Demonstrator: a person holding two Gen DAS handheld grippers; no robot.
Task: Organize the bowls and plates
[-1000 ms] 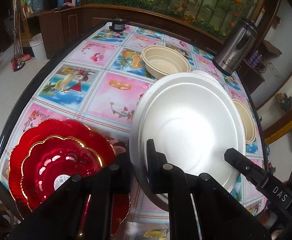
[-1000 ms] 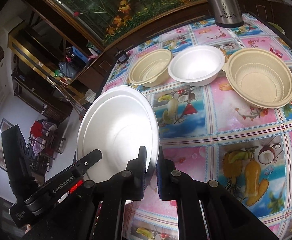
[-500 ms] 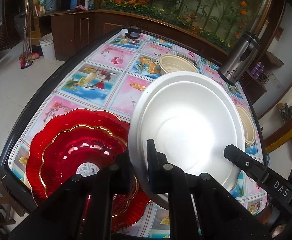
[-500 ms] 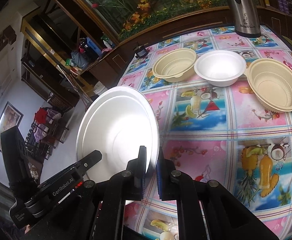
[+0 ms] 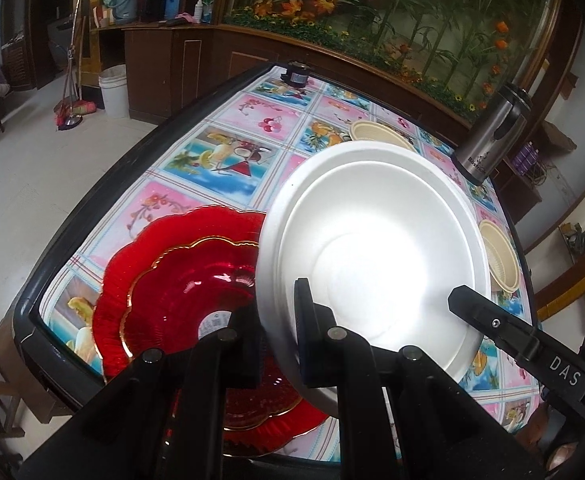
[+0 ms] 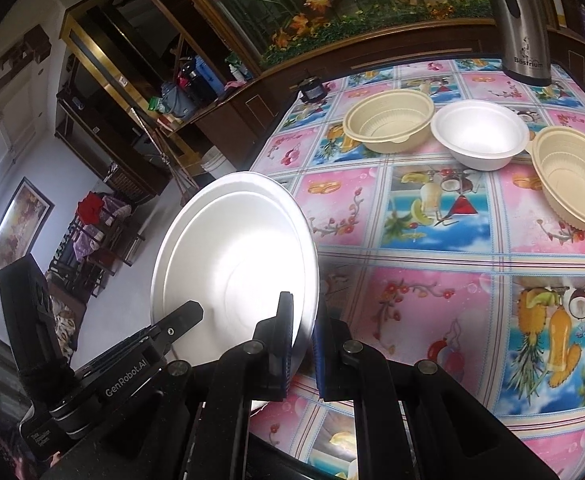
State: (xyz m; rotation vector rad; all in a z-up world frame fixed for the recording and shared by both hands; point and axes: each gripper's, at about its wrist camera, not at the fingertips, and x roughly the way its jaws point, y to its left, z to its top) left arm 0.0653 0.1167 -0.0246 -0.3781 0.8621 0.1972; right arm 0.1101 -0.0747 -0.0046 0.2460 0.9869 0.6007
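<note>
Both grippers hold one large white foam plate [image 5: 372,248] by opposite rims, lifted and tilted above the table. My left gripper [image 5: 278,332] is shut on its near-left rim. My right gripper [image 6: 302,344] is shut on the plate's [image 6: 232,260] right rim. Two stacked red scalloped plates [image 5: 180,288] lie on the table's near-left corner, just left of and below the white plate. Two beige ribbed bowls [image 6: 388,120] [image 6: 572,176] and a small white bowl [image 6: 480,132] stand at the far side.
A steel thermos [image 6: 522,24] stands at the far table edge by the bowls. A small black object [image 5: 296,74] sits at the far corner. The table [image 5: 64,240] has a dark raised rim and a fruit-print cloth. A wooden cabinet runs behind.
Both grippers have carried the white plate up and back toward the near table edge; more of the red plates and the floor now shows. Both grips are unchanged.
</note>
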